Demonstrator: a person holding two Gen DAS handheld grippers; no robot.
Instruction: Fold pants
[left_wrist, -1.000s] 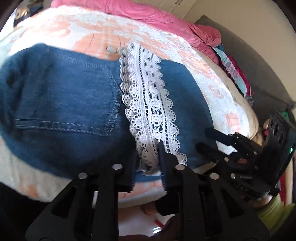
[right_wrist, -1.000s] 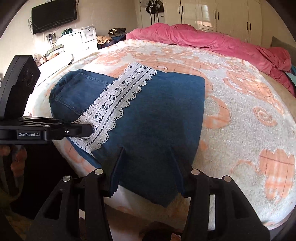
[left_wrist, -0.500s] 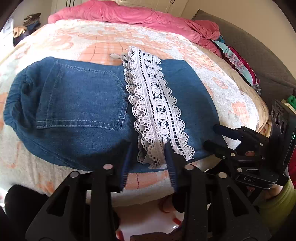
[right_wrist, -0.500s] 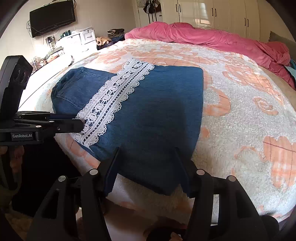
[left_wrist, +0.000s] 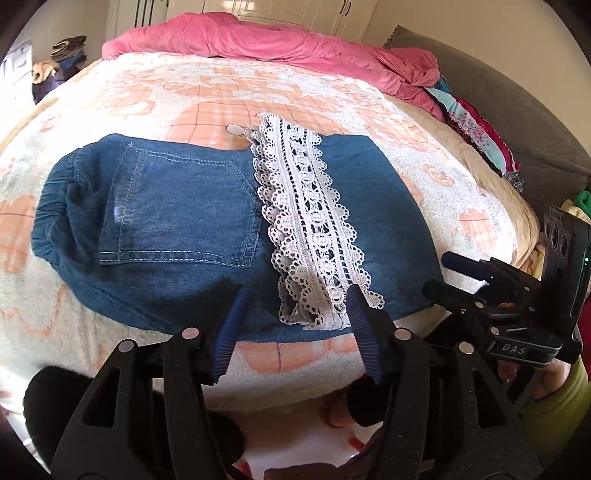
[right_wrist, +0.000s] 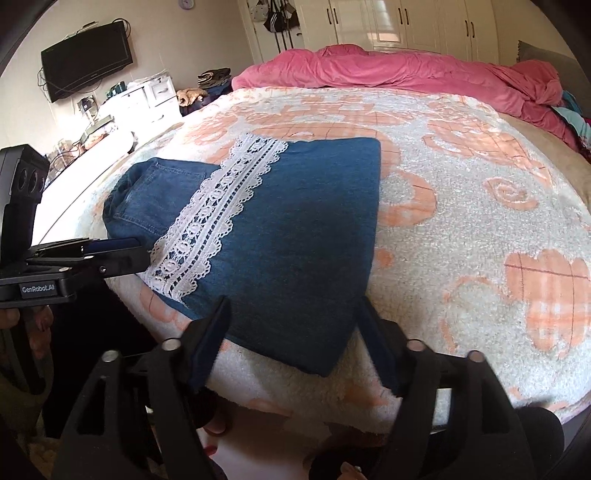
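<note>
Tools were both spread wide and held nothing. Left tool (left_wrist: 293, 328) sat just short of the near edge of the folded pants (left_wrist: 177, 236), fingers astride the lace hem (left_wrist: 314, 236). Right tool (right_wrist: 291, 339) faced the near corner of the same bundle. Pants lay directly ahead on the bed (right_wrist: 480, 206), long axis crosswise. Both tools appeared equally near; the fold looked largely complete.

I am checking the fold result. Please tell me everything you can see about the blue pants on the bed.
The pants are dark blue denim, folded into a flat compact rectangle near the edge of the bed blanket. A white lace band crosses the top. A stitched back pocket and a gathered waistband show at one end. Both grippers are open and hold nothing.
</note>
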